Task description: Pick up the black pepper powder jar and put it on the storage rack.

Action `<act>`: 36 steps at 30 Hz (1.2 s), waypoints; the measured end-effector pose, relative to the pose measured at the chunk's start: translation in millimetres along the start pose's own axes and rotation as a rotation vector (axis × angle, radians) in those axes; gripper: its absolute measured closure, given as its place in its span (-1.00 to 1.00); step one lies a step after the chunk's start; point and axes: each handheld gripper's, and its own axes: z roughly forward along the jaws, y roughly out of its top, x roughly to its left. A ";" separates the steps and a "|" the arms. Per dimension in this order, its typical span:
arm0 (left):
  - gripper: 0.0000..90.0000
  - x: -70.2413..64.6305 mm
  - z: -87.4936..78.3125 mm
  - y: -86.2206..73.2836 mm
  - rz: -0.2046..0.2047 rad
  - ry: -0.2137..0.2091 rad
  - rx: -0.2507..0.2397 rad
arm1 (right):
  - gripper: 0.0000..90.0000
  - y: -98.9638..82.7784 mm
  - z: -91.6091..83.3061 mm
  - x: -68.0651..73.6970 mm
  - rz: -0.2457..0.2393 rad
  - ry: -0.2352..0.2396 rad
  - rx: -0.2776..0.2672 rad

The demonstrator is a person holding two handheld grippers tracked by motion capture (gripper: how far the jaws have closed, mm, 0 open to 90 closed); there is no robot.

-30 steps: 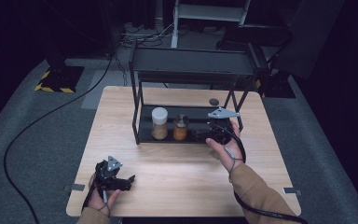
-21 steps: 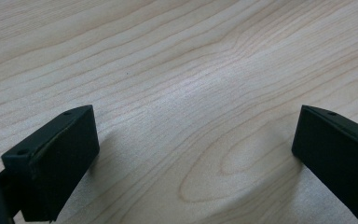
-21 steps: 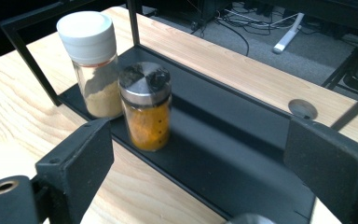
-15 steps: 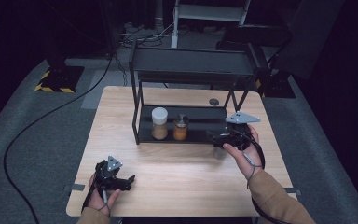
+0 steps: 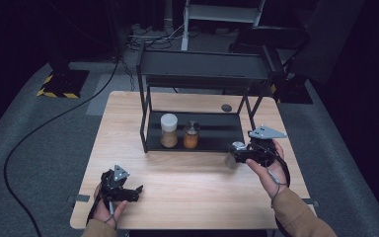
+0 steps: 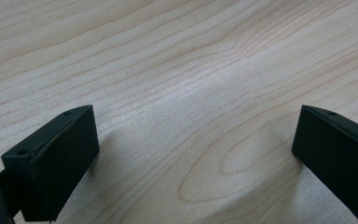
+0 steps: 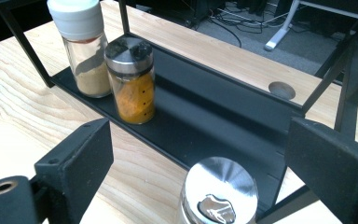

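While unlabelled, steel-capped jar (image 7: 219,196) between jaws

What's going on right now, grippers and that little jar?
Right gripper open around silver-lidded jar, not squeezing. Left gripper open over table. Nothing blocking.

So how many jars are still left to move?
Hard to say which way the jars are going. Two stand on the black rack's bottom shelf: a white-lidded jar and an orange spice jar. A third, silver-lidded jar sits between the open jaws of the right hand-held gripper, in front of the rack and not yet squeezed. The left hand-held gripper rests open on the table.
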 end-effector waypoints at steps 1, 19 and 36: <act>-0.99 0.0 0.0 0.0 0.000 0.000 0.000 | -0.82 -1.5 0.3 -0.3 0.003 -0.001 0.000; -0.99 -0.6 0.0 -0.4 -0.002 0.002 -0.001 | -0.82 -30.7 19.8 -6.4 0.015 -0.013 0.021; -0.99 -0.7 0.0 -0.3 -0.002 0.002 -0.001 | -0.80 -47.2 46.3 -10.9 0.025 -0.035 0.074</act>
